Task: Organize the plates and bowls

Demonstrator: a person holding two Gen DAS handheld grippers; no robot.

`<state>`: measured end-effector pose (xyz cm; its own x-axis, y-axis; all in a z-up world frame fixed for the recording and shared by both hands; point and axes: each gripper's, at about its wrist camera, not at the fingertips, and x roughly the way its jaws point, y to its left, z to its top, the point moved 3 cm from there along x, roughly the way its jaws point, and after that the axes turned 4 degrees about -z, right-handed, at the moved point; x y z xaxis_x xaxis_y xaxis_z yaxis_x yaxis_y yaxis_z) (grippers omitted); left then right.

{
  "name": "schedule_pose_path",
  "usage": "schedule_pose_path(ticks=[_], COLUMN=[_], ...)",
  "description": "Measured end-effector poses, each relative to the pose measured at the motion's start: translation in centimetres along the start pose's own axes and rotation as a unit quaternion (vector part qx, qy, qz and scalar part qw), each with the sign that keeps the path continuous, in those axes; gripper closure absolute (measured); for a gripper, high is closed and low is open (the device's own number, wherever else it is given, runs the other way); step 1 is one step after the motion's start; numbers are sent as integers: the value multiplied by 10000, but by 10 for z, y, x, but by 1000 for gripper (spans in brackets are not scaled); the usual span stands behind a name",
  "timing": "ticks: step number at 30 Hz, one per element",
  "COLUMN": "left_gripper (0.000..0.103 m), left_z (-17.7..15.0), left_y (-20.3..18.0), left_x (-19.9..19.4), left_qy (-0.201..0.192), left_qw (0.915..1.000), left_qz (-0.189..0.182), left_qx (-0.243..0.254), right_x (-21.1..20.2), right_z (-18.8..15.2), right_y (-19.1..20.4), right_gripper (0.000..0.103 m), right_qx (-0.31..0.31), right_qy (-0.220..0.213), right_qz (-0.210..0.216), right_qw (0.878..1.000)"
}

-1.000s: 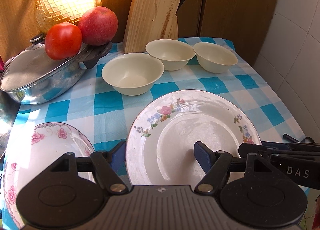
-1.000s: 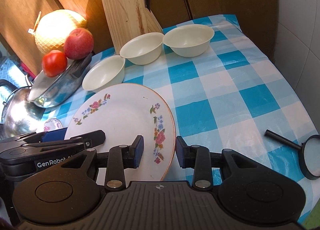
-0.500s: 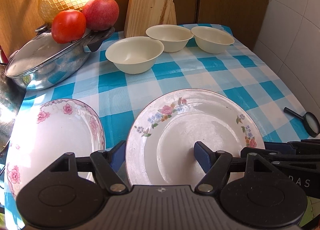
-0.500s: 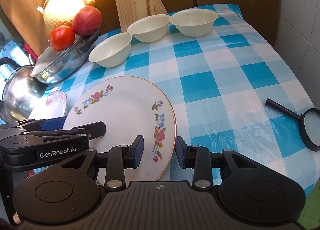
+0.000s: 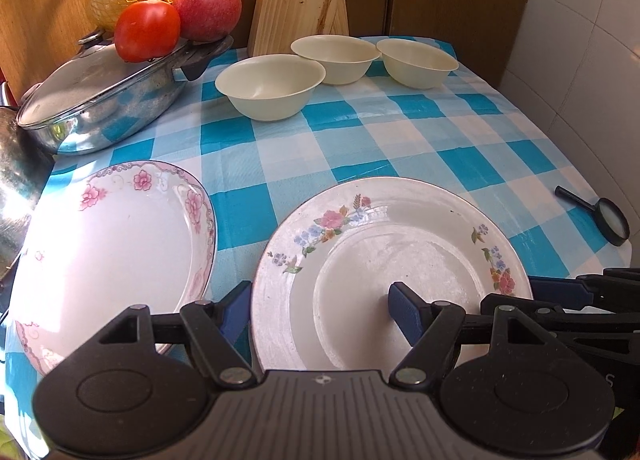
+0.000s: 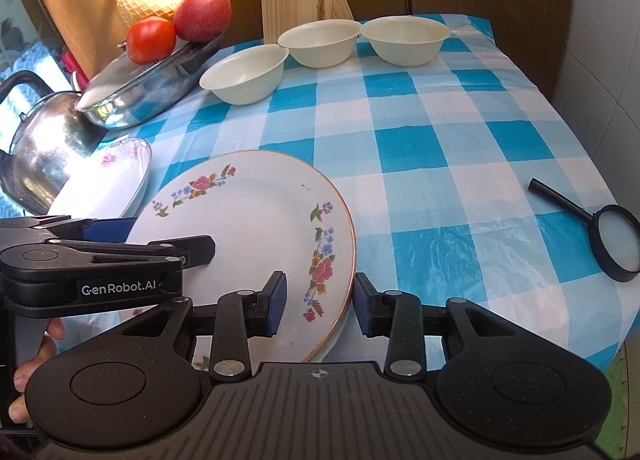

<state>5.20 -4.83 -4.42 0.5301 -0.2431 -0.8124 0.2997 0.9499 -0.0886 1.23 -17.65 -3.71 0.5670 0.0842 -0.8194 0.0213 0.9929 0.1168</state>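
**Grasp state.** The left gripper (image 5: 318,304) and the right gripper (image 6: 320,294) both grasp the flowered plate (image 5: 400,244). Each takes one side of the rim, with one finger over the plate face and the other outside the edge. The left jaws are set wider and reach in to the well. The right jaws take only the sloped rim.

**Reason (judged).** Opposed grasps share the load and keep a wide, shallow plate from tipping. In the right wrist view the plate's white underside shows below the gold edge, so the plate appears to be clear of the table (image 6: 440,148).

**Location.** The flowered plate is at the near edge of the table. The pink-patterned plate (image 5: 112,244) lies just beside it, at the near left corner. It is the probable stacking base, since like goes with like. The three bowls (image 5: 334,58) stand in a row along the far edge, not yet nested. A magnifying glass (image 6: 616,240) lies near the right edge, well apart.

**Markings.** The label (image 6: 118,287) on the left gripper body reads "GenRobot.AI". No other complete writing is legible.
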Motion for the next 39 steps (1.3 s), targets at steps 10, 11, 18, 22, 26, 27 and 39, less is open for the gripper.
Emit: schedule_pose_path(ticks=[10, 11, 18, 22, 26, 27, 39], left_gripper=[38, 38, 38, 38, 38, 38, 38], left_z=[-13, -15, -15, -14, -14, -13, -2], left_y=[-1, -2, 9, 18, 21, 24, 60], left_x=[-8, -8, -17, -21, -24, -26, -50], left_qy=[-35, -36, -100, -154, -202, -244, -667], left_qw=[9998, 9998, 9999, 9996, 9995, 9993, 9946], left_qz=[8, 23, -100, -113, -127, -147, -245], left_qx=[179, 216, -46, -203, -213, -232, -757], right_x=[-8, -8, -11, -10, -9, -10, -6], right_z=[-15, -15, -17, -17, -15, -14, 1], right_y=[13, 15, 14, 16, 15, 14, 14], right_gripper=[50, 47, 44, 43, 43, 43, 36], right_qx=[-410, -445, -404, -432, -398, -369, -133], right_qy=[-61, -57, -101, -133, -140, -161, -294], right_qz=[-85, -65, 30, -8, -31, -34, 16], right_qw=[9991, 9990, 9991, 9990, 9991, 9992, 9995])
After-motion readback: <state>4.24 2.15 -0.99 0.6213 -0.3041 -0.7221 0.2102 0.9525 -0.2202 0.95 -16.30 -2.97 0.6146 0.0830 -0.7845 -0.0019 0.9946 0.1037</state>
